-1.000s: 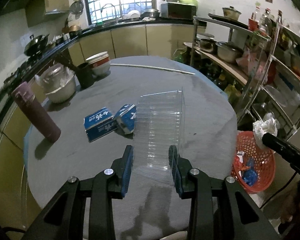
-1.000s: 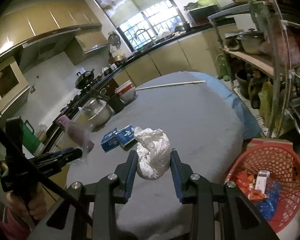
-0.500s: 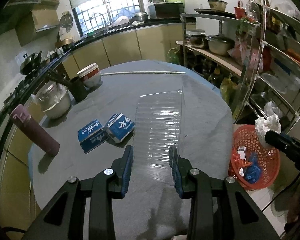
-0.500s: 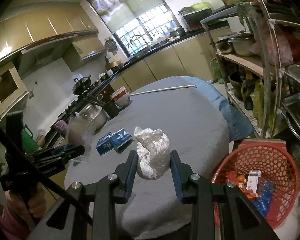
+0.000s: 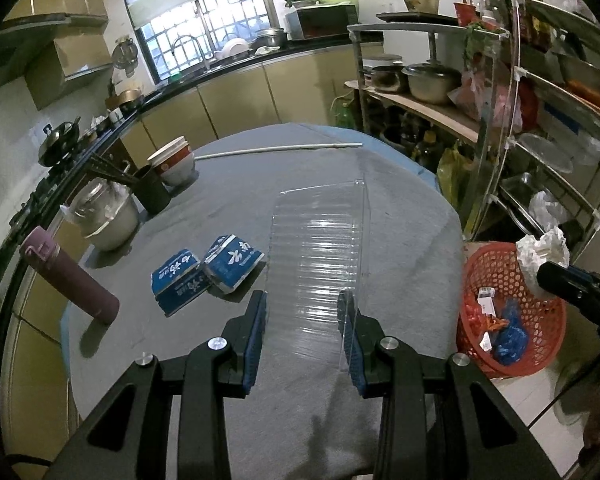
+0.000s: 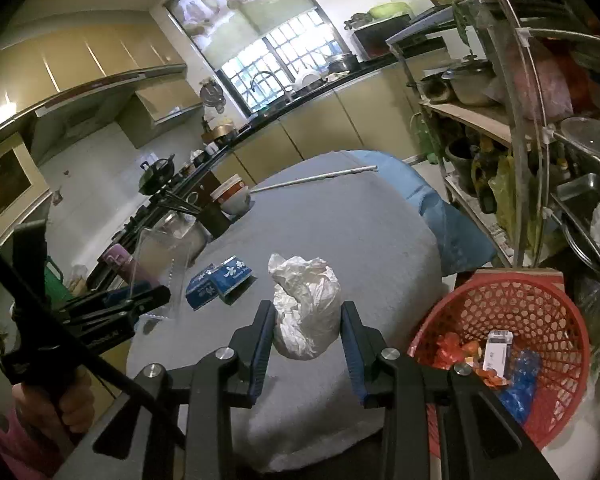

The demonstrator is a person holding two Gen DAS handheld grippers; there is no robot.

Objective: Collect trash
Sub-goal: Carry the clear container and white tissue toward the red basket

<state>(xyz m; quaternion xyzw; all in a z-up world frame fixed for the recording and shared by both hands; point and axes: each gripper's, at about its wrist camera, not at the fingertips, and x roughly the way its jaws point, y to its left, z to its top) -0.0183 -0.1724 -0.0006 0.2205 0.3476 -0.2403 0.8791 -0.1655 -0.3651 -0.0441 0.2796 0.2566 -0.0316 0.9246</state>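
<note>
My left gripper [image 5: 303, 300] is shut on a clear ribbed plastic tray [image 5: 320, 240], held above the grey-clothed table [image 5: 400, 208]. My right gripper [image 6: 306, 314] is shut on a crumpled white wad [image 6: 300, 292] near the table's right edge. A red mesh basket [image 6: 540, 304] stands on the floor to the right of the table, with wrappers and a small white box inside. In the left wrist view the wad [image 5: 540, 248] hangs over the basket's [image 5: 476, 268] far rim. Two blue cartons [image 5: 204, 272] lie on the table to the left of the tray.
A purple flask [image 5: 68, 276], a lidded pot [image 5: 104, 216], a dark cup of chopsticks [image 5: 152, 196], stacked bowls [image 5: 172, 160] and a thin white rod [image 5: 280, 148] sit along the table's left and far sides. Metal shelves [image 5: 500, 120] crowd the right, close behind the basket.
Both grippers have drifted to the right, toward the basket side, each keeping its grip. The basket shows more fully in both views, and the left gripper has rolled a little.
</note>
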